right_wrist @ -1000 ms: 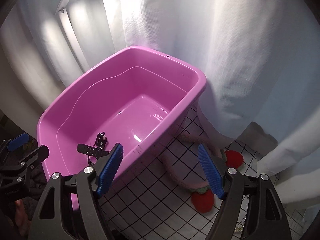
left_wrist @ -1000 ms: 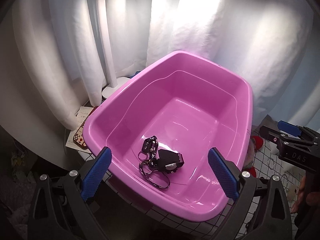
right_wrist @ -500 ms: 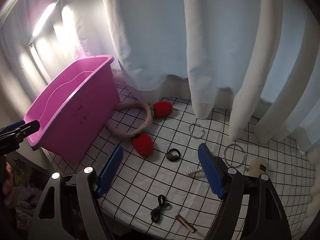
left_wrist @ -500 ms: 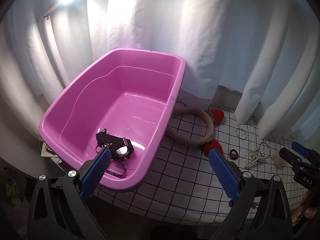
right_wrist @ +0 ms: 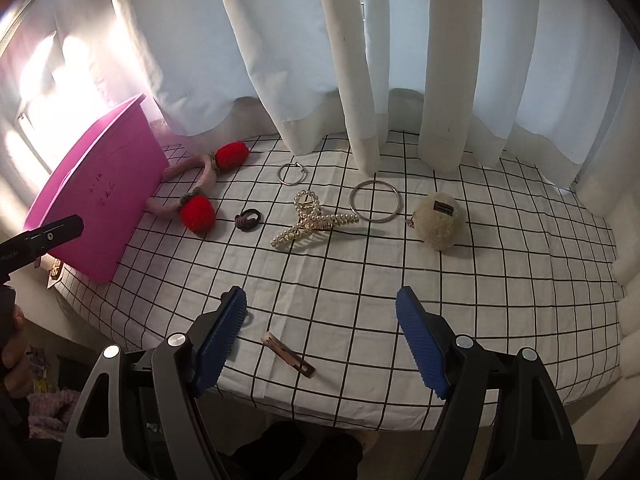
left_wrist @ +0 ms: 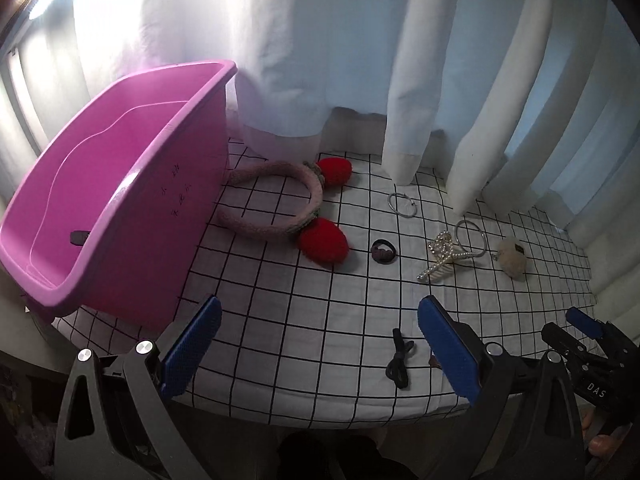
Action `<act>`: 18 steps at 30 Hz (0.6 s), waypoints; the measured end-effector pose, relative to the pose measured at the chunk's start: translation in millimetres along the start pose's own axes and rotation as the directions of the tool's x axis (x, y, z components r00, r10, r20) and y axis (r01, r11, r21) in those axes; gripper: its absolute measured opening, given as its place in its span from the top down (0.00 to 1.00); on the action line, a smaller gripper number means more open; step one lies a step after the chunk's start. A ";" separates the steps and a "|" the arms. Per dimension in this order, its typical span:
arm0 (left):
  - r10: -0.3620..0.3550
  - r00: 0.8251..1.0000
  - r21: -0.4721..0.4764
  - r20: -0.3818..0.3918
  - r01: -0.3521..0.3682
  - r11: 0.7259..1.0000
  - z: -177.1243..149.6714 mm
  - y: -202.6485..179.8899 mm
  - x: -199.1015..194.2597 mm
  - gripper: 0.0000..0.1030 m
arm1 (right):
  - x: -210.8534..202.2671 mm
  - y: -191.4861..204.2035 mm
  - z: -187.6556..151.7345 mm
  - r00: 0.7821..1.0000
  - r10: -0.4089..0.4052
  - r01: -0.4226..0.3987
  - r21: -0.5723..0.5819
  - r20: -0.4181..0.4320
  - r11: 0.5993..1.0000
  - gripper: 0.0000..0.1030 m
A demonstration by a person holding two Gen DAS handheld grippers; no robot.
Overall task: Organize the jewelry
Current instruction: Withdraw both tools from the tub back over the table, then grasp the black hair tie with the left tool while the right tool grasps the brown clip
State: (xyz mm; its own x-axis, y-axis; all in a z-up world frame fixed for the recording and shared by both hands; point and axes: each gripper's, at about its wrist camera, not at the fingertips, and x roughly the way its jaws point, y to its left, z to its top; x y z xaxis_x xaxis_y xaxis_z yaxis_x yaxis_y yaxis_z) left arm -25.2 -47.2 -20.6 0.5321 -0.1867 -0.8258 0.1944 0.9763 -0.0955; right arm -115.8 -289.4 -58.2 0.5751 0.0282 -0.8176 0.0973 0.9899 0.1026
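Note:
A pink tub [left_wrist: 120, 184] stands at the left of the checked cloth [right_wrist: 360, 280], with a dark item [left_wrist: 79, 237] inside. On the cloth lie a pink headband with red pompoms [left_wrist: 296, 216], a dark scrunchie [right_wrist: 248, 220], a pearl claw clip [right_wrist: 308, 220], two metal rings [right_wrist: 374, 201] [right_wrist: 291, 174], a fluffy cream charm [right_wrist: 438, 220], a black hair tie [left_wrist: 400, 358] and a rose-gold clip [right_wrist: 288, 354]. My left gripper [left_wrist: 320, 348] is open and empty near the front edge. My right gripper [right_wrist: 320, 336] is open and empty above the rose-gold clip.
White curtains [right_wrist: 360, 60] hang along the back and right of the table. The cloth's front edge [right_wrist: 340, 412] drops off just ahead of both grippers. A bright lamp [left_wrist: 44, 0] glows at the upper left.
Both grippers have swung right, away from the pink tub, and now face the cloth with the loose jewelry. Both stayed open and empty.

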 end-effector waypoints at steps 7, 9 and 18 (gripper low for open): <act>-0.022 0.996 0.053 -0.081 0.026 0.998 -41.8 -25.1 43.5 0.06 | 30.4 -1.9 -38.8 0.999 0.003 -0.004 -0.017 -0.054 1.000 0.28; -0.033 0.995 0.059 -0.090 0.038 0.998 -51.4 -29.9 54.7 0.06 | 41.5 -1.1 -48.4 0.998 -0.001 0.000 -0.021 -0.062 1.000 0.28; -0.040 0.991 0.077 -0.128 0.050 0.996 -77.1 -42.1 95.7 0.06 | 78.7 4.7 -68.7 0.994 0.033 -0.038 -0.044 -0.106 0.998 0.28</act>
State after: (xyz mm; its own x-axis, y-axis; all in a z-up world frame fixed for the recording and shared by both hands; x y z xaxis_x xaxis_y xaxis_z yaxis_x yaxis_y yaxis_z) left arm -46.0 -97.7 -138.5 0.4144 -0.2104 -0.8854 0.2838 0.9543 -0.0939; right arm -125.9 -273.0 -160.9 0.4891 0.0755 -0.8689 0.0395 0.9933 0.1086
